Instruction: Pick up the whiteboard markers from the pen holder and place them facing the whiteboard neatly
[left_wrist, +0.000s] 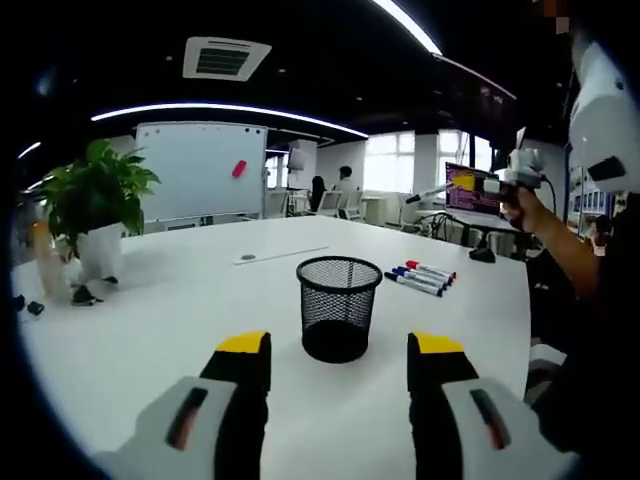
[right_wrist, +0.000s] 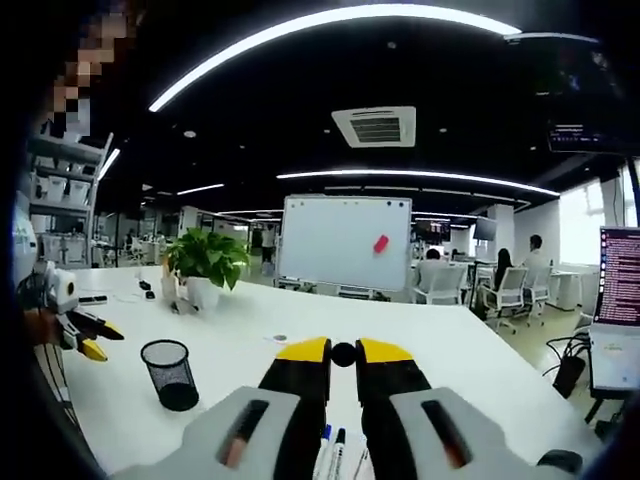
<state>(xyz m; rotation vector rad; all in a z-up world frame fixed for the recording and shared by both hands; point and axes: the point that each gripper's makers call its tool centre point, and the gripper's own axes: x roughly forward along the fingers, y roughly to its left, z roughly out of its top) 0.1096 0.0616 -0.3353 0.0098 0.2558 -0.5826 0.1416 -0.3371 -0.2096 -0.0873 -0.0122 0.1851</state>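
A black mesh pen holder stands upright on the white table, and no marker sticks out above its rim. My left gripper is open just in front of it, one yellow-tipped jaw on each side. Several whiteboard markers lie side by side to the holder's right. My right gripper is held high at the far right, shut on a marker. In the right gripper view the jaws pinch that marker's dark round end, aimed at the whiteboard. The laid markers show below them.
The whiteboard with a red magnet stands beyond the table's far edge. A potted plant sits at the far left of the table. Chairs, desks and a lit laptop screen are at the right. The left gripper and holder appear at left.
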